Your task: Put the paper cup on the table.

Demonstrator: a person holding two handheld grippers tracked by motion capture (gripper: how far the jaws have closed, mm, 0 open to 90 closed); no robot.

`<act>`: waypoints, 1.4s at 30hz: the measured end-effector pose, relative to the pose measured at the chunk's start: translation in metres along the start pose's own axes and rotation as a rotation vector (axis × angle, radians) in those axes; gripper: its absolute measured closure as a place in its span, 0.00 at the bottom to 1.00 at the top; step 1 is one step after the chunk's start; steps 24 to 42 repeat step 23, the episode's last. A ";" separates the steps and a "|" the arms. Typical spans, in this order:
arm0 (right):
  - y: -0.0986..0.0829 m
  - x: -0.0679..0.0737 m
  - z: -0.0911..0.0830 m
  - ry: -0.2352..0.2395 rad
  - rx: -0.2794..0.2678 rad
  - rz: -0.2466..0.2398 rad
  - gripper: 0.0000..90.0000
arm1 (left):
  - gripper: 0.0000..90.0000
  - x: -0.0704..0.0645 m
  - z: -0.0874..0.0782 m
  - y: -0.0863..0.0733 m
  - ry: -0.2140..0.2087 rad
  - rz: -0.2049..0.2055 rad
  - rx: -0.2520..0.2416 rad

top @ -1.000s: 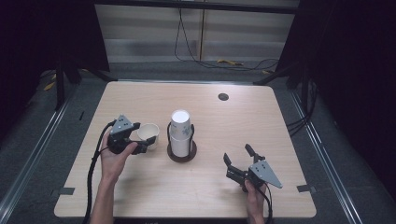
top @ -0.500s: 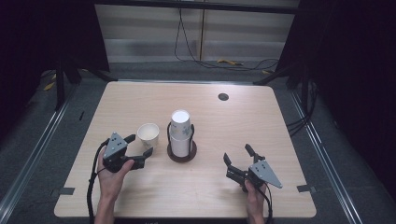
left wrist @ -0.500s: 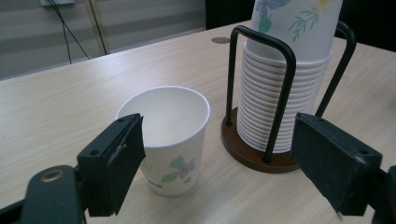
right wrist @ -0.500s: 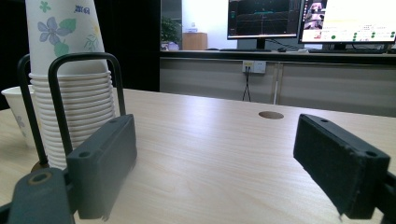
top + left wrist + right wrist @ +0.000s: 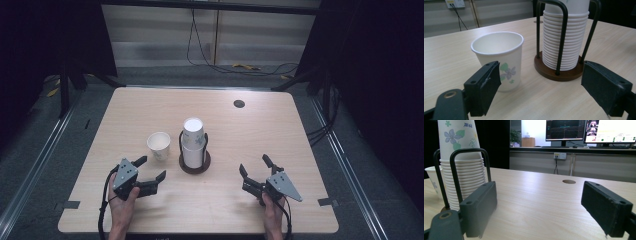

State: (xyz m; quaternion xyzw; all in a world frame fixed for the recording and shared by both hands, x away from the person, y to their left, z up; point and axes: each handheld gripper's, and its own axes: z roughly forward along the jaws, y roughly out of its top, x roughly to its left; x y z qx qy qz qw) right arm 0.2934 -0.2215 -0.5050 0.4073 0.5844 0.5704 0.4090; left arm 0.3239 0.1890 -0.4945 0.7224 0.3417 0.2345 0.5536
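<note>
Both claws wide open, empty.

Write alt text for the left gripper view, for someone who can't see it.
A single white paper cup with a purple flower print stands upright and empty on a pale wooden table, just beyond the left gripper, whose two black jaws are spread wide and hold nothing. To the cup's right, apart from it, a stack of paper cups sits upside down in a black wire holder with a round brown base.
</note>
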 end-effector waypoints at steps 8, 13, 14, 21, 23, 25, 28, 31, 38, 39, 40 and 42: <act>0.000 0.000 0.000 0.000 0.000 -0.001 0.14 | 0.17 -0.017 0.007 -0.009 0.011 -0.002 -0.029; 0.000 0.000 0.000 0.000 0.000 -0.001 0.14 | 0.18 -0.020 0.008 -0.013 0.050 0.005 -0.060; 0.000 0.000 0.000 0.000 -0.001 -0.001 0.14 | 0.17 -0.021 0.007 -0.013 0.055 0.003 -0.072; 0.000 0.000 0.000 0.000 0.000 0.000 0.14 | 0.17 -0.021 0.002 -0.016 0.073 0.013 -0.126; 0.000 0.000 0.000 0.000 0.001 0.000 0.14 | 0.17 -0.023 -0.002 -0.019 0.087 0.008 -0.169; 0.000 0.000 0.000 0.000 0.001 0.000 0.14 | 0.17 -0.023 -0.002 -0.019 0.087 0.008 -0.169; 0.000 0.000 0.000 0.000 0.001 0.000 0.14 | 0.17 -0.023 -0.002 -0.019 0.087 0.008 -0.169; 0.000 0.000 0.000 0.000 0.001 0.000 0.14 | 0.17 -0.023 -0.002 -0.019 0.087 0.008 -0.169; 0.000 0.000 0.000 0.000 0.001 0.000 0.14 | 0.17 -0.023 -0.002 -0.019 0.087 0.008 -0.169; 0.000 0.000 0.000 0.000 0.001 0.000 0.14 | 0.17 -0.023 -0.002 -0.019 0.087 0.008 -0.169; 0.000 0.000 0.000 0.000 0.001 0.000 0.14 | 0.17 -0.023 -0.002 -0.019 0.087 0.008 -0.169; 0.000 0.000 0.000 0.000 0.001 0.000 0.14 | 0.17 -0.023 -0.002 -0.019 0.087 0.008 -0.169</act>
